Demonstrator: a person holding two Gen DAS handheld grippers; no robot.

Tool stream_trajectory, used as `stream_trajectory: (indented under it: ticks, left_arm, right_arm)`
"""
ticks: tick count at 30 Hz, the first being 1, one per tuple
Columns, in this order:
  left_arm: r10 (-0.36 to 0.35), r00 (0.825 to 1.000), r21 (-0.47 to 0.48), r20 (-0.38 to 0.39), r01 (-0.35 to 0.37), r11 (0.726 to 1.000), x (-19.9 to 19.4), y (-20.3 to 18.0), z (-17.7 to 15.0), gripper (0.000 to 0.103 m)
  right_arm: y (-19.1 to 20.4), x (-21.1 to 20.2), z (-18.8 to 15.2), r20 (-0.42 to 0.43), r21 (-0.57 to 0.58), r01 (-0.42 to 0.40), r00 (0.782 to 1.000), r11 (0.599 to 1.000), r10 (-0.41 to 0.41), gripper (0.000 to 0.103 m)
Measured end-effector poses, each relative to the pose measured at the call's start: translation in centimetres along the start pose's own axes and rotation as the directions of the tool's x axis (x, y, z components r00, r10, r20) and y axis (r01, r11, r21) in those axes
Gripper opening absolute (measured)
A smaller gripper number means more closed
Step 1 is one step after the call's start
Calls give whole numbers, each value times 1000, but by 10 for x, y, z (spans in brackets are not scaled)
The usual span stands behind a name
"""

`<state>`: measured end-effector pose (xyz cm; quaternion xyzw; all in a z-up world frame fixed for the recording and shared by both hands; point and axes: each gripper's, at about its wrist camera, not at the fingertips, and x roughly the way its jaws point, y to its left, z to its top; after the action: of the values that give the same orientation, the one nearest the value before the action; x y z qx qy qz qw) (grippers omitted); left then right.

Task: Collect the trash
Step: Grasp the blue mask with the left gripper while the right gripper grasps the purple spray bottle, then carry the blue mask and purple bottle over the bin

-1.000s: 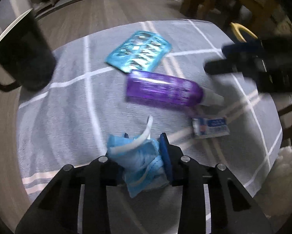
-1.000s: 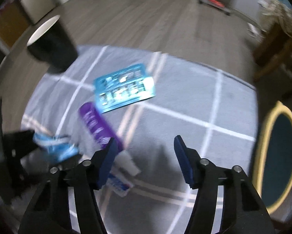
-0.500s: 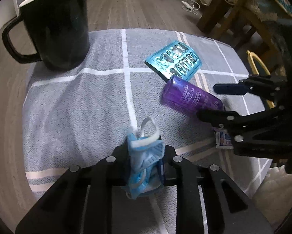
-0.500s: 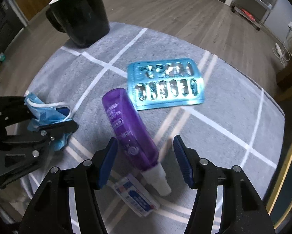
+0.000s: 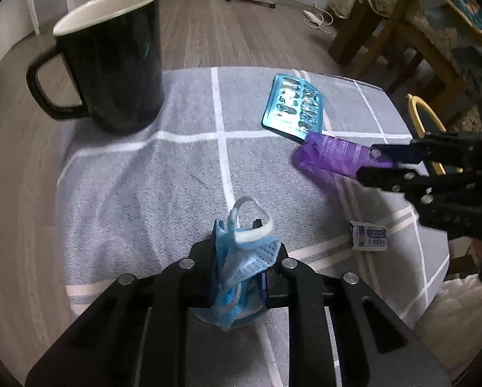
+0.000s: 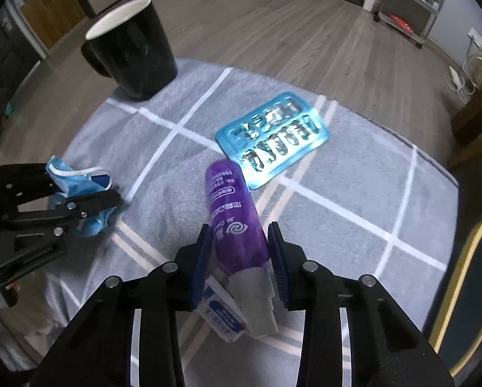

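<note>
Left wrist view: left gripper (image 5: 237,259) jaws clamped on crumpled blue face mask (image 5: 241,258), above the grey checked cloth (image 5: 144,177). Black mug (image 5: 112,61) stands far left.

Right wrist view: right gripper (image 6: 239,251) jaws straddle the purple bottle (image 6: 234,213), narrow gaps either side, not yet pinching. Blister pack (image 6: 273,135) just beyond; small sachet (image 6: 223,317) beside the cap. Step: grasping bottle. Next, likely: close squarely, lift without snagging sachet.
</note>
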<state>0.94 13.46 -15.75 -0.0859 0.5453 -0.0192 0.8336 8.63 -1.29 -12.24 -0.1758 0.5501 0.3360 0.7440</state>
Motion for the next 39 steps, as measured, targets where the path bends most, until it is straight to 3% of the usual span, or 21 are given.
stream_trajectory:
  ticks: [7,14,20,27,32,39]
  left_arm:
    - [41,998,62,52,-44,997,-23,-28,11,17]
    - [56,995,146,78,-68,987,-37,-80,22,17]
    - [23,993,233,113,-49,971,-46,-141,42,17]
    - [-72,989,363,127,21,932,-43,-242,68,17]
    - [-129,985,457,112,64,887,-29,-317,85,17]
    - [-180,981,524,70,118,843,7,-386,97,17]
  right_arm:
    - [-35,-45,-10,61,52,-50,997,997,47,34]
    - [-77,-83,-38,100,124,-21,995,992,9,34]
    - [-135,-122,-60,171,269,7,984,963,-55,34]
    - [-232,-178,-97,175,524,102,959,845,-224,34]
    - [-281,-199,-124,160,593,173,932,787,-326,34]
    - [-326,-188,-155,130,686,169,929,708,-347,34]
